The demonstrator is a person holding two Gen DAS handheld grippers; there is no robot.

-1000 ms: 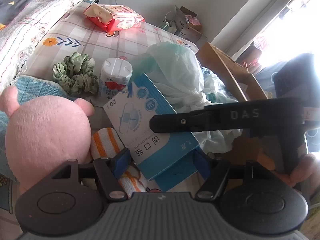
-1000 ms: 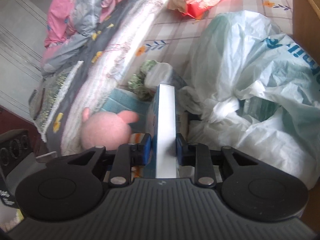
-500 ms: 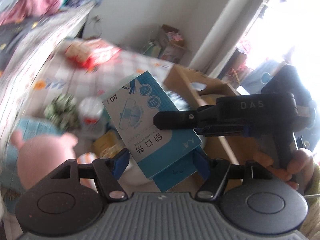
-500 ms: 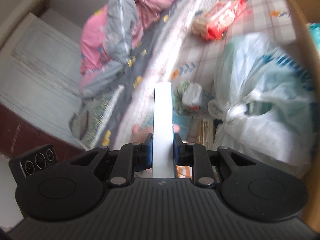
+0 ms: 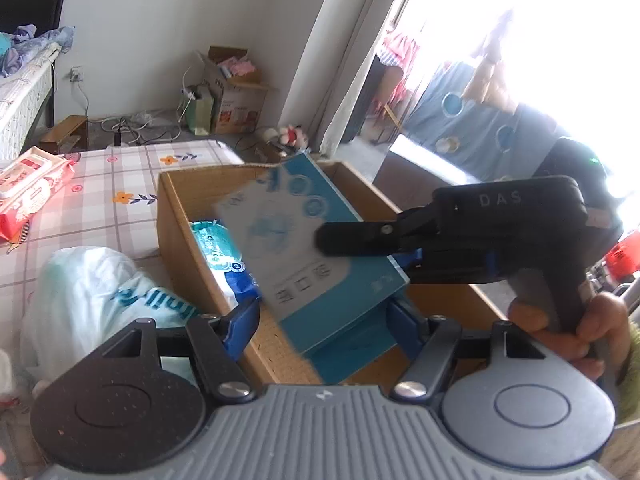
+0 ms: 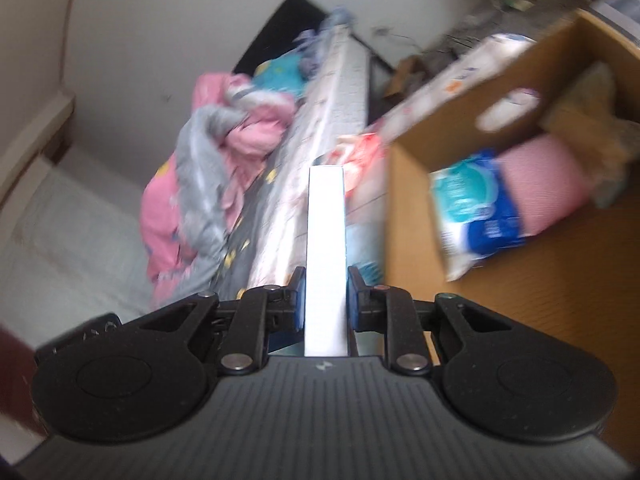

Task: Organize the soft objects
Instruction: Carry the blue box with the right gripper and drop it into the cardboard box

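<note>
- The right tool [image 6: 325,300] pinches a flat blue box [image 5: 304,248] by its thin sides; in the right wrist view the box's white edge [image 6: 325,256] runs straight ahead between the two blue pads.
- In the left wrist view the right tool [image 5: 352,238] reaches in from the right, and a hand [image 5: 568,328] grips its handle.
- The left tool [image 5: 324,320] is spread wide, its blue pads standing on either side of the box's near corner; whether they touch it cannot be told.
- The box hangs tilted over a cardboard carton [image 5: 176,216], above the carton's near-left wall and open mouth.
- Inside the carton, ahead and left of the left tool, lies a blue-and-white soft pack [image 5: 220,248]; the right wrist view shows the same pack [image 6: 476,216] beside a pink roll [image 6: 548,184], with bare carton floor nearer the tool.
- Left of the left tool, just outside the carton wall, sits a white plastic bag [image 5: 92,292] on the checked bench [image 5: 116,204].
- A red wipes pack [image 5: 28,188] lies far left, well apart from the carton.
- A bed with pink and grey bedding [image 6: 216,176] lies left of the right tool.
</note>
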